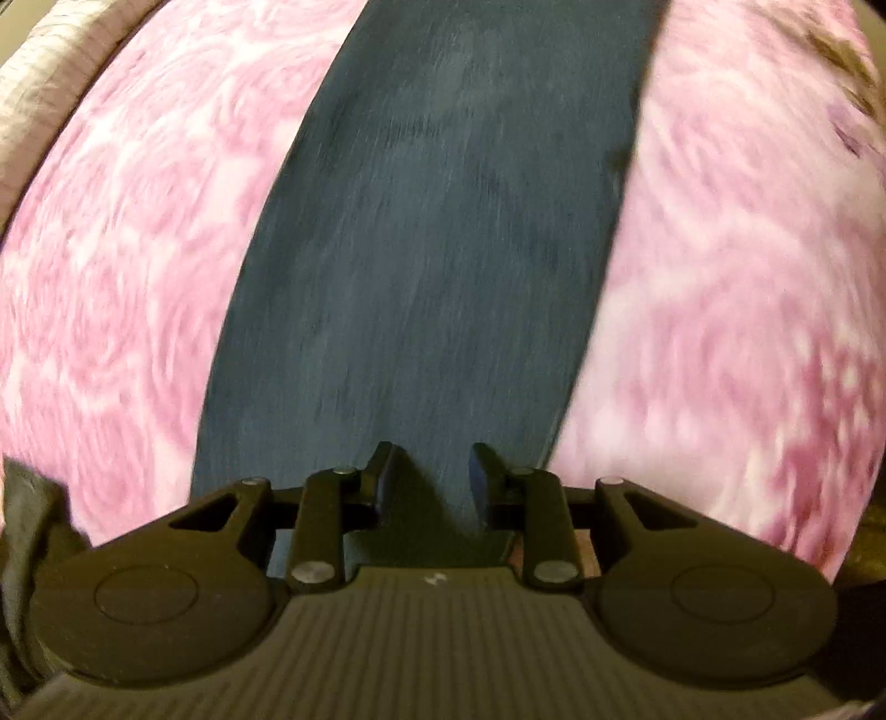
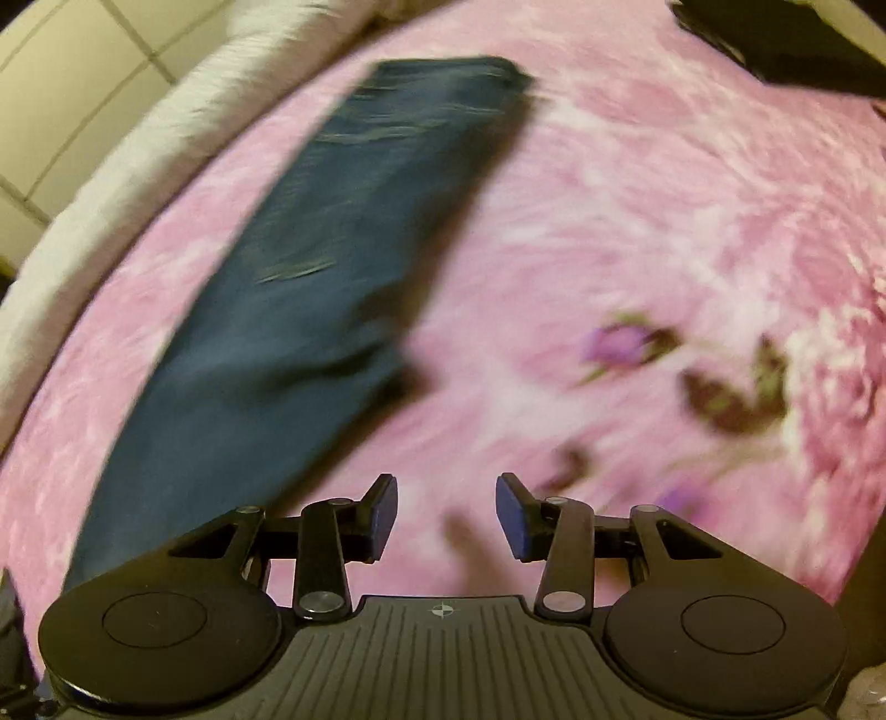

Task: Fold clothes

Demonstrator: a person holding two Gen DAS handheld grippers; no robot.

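A pair of dark blue jeans [image 1: 432, 232] lies folded lengthwise as a long strip on a pink flowered bedspread [image 1: 127, 232]. My left gripper [image 1: 431, 476] is open and empty, right above the near end of the jeans. In the right wrist view the jeans [image 2: 310, 266] run from the lower left to the top middle. My right gripper [image 2: 446, 515] is open and empty over the bare bedspread [image 2: 637, 210], to the right of the jeans. Both views are blurred by motion.
A white-grey blanket or bed edge [image 2: 138, 160] borders the bedspread at the left, with tiled floor [image 2: 66, 72] beyond. A dark garment [image 2: 786, 44] lies at the top right. Dark cloth [image 1: 27, 531] shows at the left wrist view's lower left.
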